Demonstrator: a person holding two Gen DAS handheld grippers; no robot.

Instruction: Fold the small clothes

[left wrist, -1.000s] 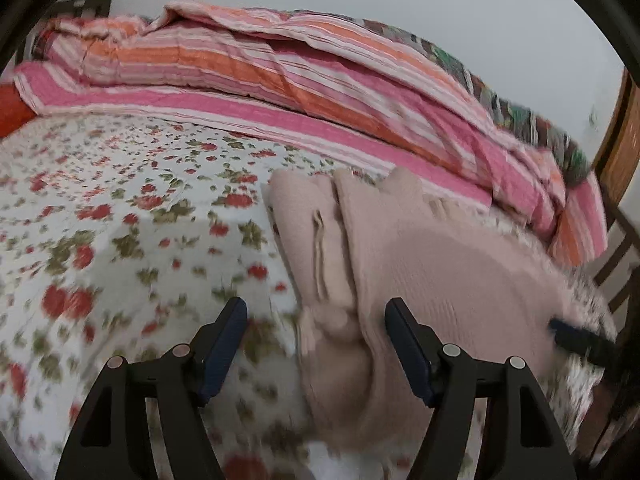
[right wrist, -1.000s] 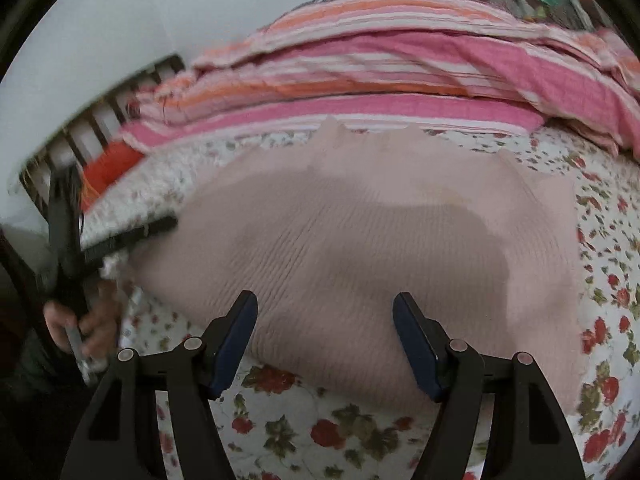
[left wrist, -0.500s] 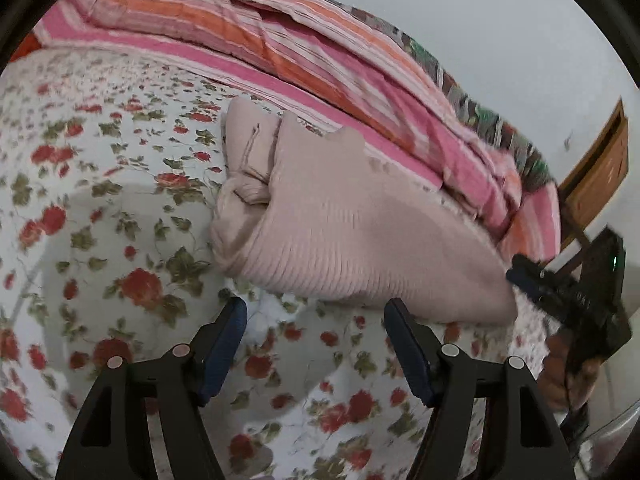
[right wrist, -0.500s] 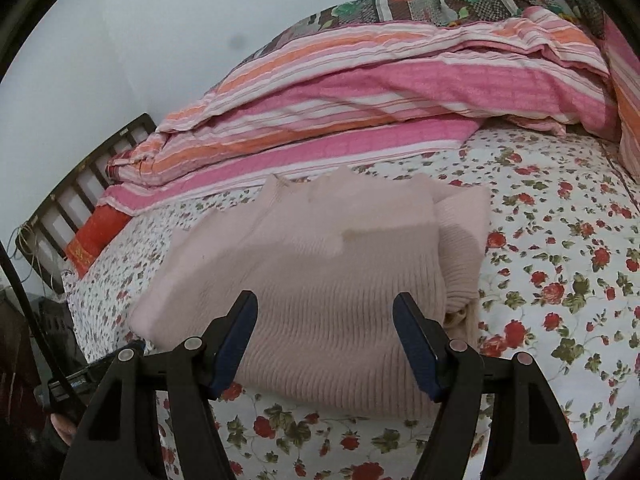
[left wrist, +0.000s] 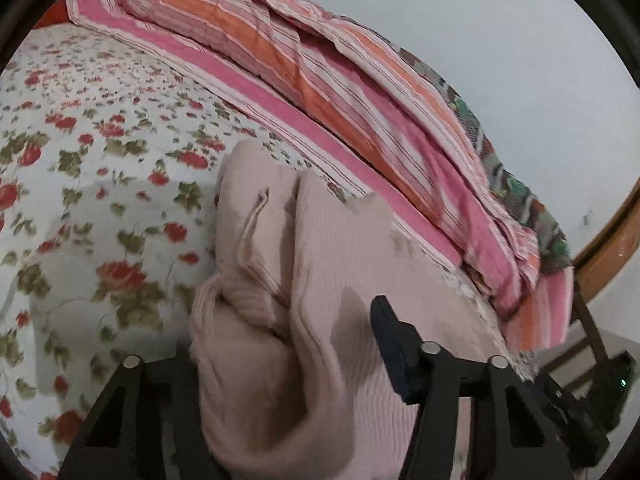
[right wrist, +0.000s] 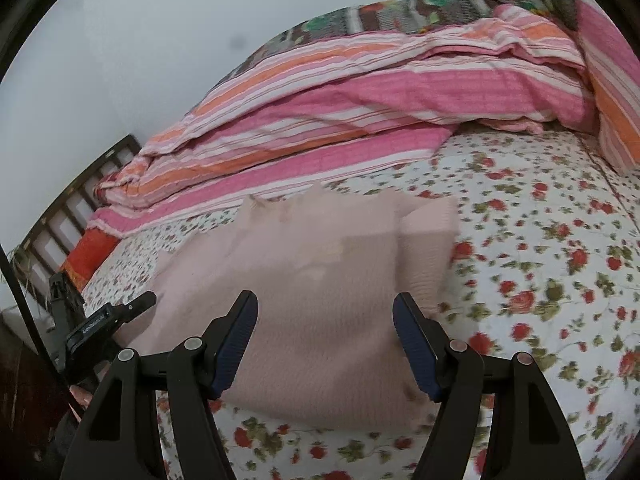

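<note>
Sweater [right wrist: 320, 300] first, since folding it was the job: a pale pink ribbed knit, folded into a thick soft block, lay on the bed [right wrist: 560, 240] near its front edge, just short of the heaped quilt. Largest in view was the bed itself, covered by a white cotton sheet printed with red roses and green leaves, smooth but for shallow dents. Along its far edge ran the quilt [right wrist: 360, 100], a puffy bundle striped in pink, orange and white, with a darker patterned blanket [right wrist: 440, 8] showing above it against a plain pale wall [left wrist: 480, 40]. A dark slatted bed frame [right wrist: 72, 200] stood at one end, with an orange-red cushion [right wrist: 92, 252] just beside it. In the left wrist view the sweater's rolled side bulged in rounded folds, a narrow ribbed band [left wrist: 256, 220] lying across the top. The left gripper [left wrist: 288, 340] had just been closing, and that bulging fold sat between its jaws; its left pad was hidden by the knit, so whether the pads pressed the cloth could not be told. The right gripper [right wrist: 325, 340] hung over the sweater's near edge, its blue ridged pads [right wrist: 236, 344] spread wide and pinching nothing.
</note>
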